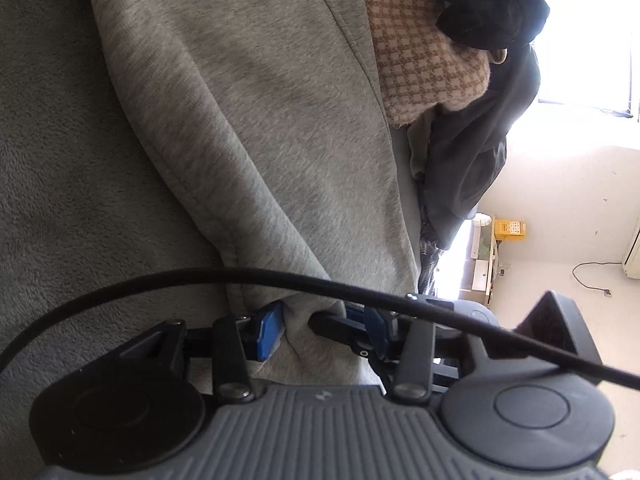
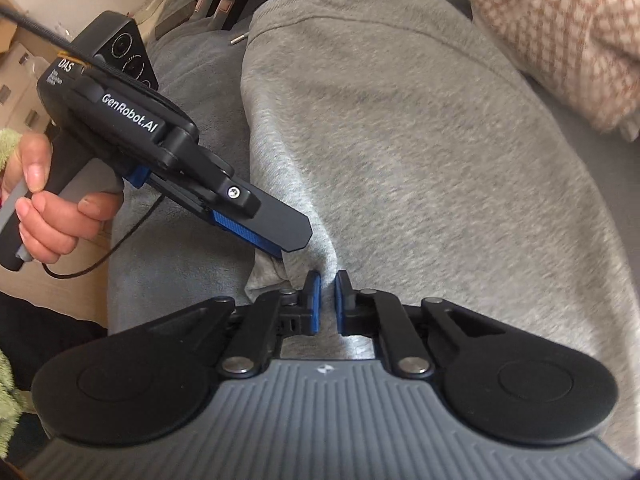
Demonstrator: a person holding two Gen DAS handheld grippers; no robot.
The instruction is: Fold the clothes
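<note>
Right hand-held gripper (image 2: 328,300) is pinched shut on the grey sweatshirt (image 2: 400,152) edge; left hand-held gripper (image 1: 316,330) is half open w/ cloth bunched between. Sweatshirt lies on grey blanket (image 1: 60,160): soft, floppy, thick, so grip hems/corners.

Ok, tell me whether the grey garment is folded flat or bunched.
Bunched: the grey garment lies rumpled, its near edge pinched in the right tool.

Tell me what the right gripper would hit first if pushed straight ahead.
The grey sweatshirt: the right gripper already has its jaws pinching a fold at the near edge, so pushing on would probably just drive deeper into that cloth.
</note>
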